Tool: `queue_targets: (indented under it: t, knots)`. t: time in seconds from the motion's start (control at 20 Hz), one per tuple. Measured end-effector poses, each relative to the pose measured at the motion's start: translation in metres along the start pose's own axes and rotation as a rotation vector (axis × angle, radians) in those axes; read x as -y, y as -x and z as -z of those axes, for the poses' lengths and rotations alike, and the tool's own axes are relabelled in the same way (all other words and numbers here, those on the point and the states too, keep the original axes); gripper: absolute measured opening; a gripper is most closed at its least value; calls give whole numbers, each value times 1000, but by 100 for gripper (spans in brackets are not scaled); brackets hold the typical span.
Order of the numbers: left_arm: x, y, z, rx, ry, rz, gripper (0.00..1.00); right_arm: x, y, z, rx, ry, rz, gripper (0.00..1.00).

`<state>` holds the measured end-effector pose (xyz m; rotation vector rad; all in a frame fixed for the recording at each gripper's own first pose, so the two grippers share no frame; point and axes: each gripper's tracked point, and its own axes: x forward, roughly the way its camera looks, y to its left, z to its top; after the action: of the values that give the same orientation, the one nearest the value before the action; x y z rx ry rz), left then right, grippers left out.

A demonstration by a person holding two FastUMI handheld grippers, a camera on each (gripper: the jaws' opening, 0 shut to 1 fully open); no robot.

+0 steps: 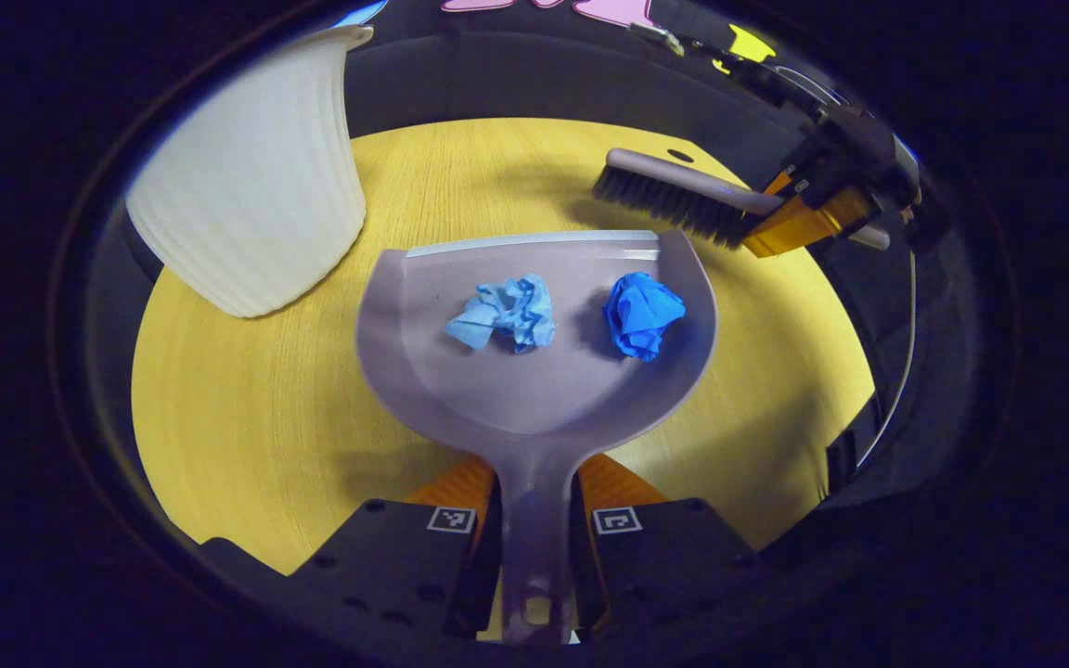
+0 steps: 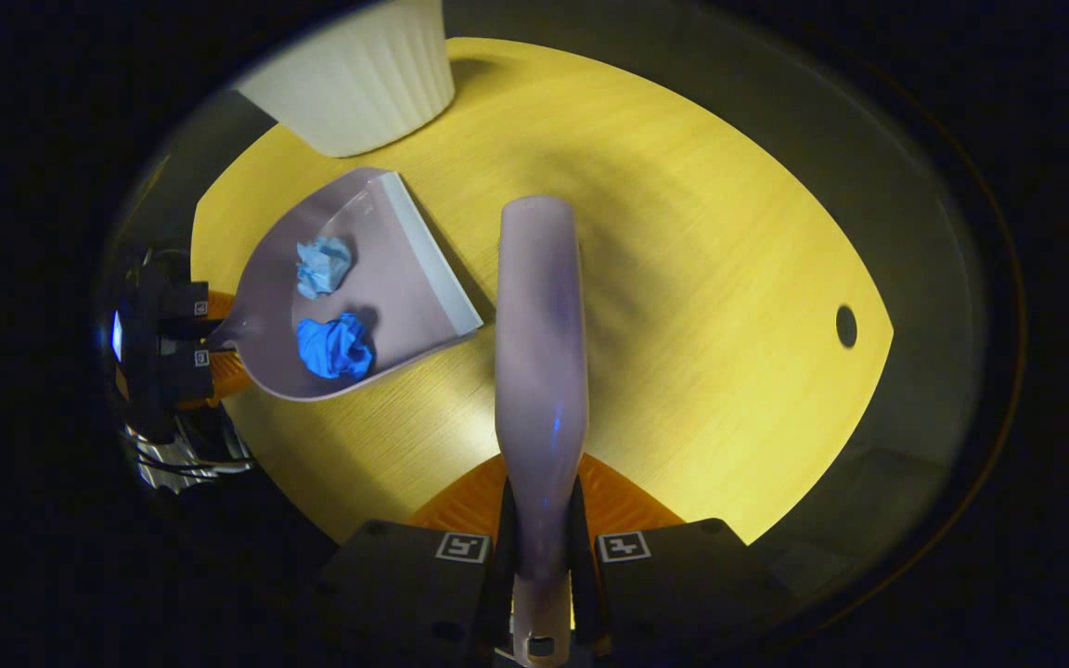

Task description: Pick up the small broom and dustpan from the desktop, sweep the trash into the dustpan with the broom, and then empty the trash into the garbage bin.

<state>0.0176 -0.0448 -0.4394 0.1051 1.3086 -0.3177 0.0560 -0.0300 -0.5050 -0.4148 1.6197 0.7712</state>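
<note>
Left claw (image 1: 534,520): both fingers clamped on the handle of the grey dustpan (image 1: 534,371), seen in the left gripper view. Dustpan pan lies over the yellow tabletop (image 1: 247,417), pale lip edge pointing away from the claw; whether it touches the surface cannot be told.

Contents of dustpan: light blue crumpled paper (image 1: 504,314) and dark blue crumpled paper (image 1: 642,313), side by side, apart.

Right claw (image 2: 539,543): both fingers clamped on the handle of the small broom (image 2: 539,353); in the left gripper view its dark bristles hang beyond the dustpan's lip.

White ribbed garbage bin (image 1: 251,176): on the tabletop, just beside the dustpan's far left corner
</note>
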Motion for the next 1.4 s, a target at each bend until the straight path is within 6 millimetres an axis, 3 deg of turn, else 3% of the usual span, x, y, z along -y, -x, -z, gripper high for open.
queue_targets:
  t: [0.15, 0.3, 0.4, 0.55, 0.7, 0.9, 1.1, 1.25, 1.4]
  knots:
    - [-6, 7, -2, 134, -7, -6, 30, -9, -18, 7, 29, -69, 31, 28]
    - [-5, 10, 3, 177, 5, -48, 30, -16, -14, 7, 56, -125, 4, 28]
    - [-12, 29, -1, 188, 30, -100, 29, -23, -15, 6, 60, -175, -47, 28]
    - [-29, 72, -5, 200, 119, -229, 31, -17, -20, 4, 85, -130, -17, 28]
    - [-75, 136, -3, 211, 202, -391, 29, -23, -22, 4, 108, -175, -129, 28]
    - [-133, 214, -20, 208, 191, -552, 30, -24, -13, -1, 148, -221, -182, 28]
    - [-187, 242, -75, 172, 88, -596, 29, -23, -11, -2, 193, -242, -174, 28]
    - [-233, 236, -132, 112, -27, -680, 29, -26, -13, 0, 214, -277, -169, 28]
    - [-258, 216, -179, -45, -228, -720, 29, -28, -24, 12, 212, -262, -130, 28]
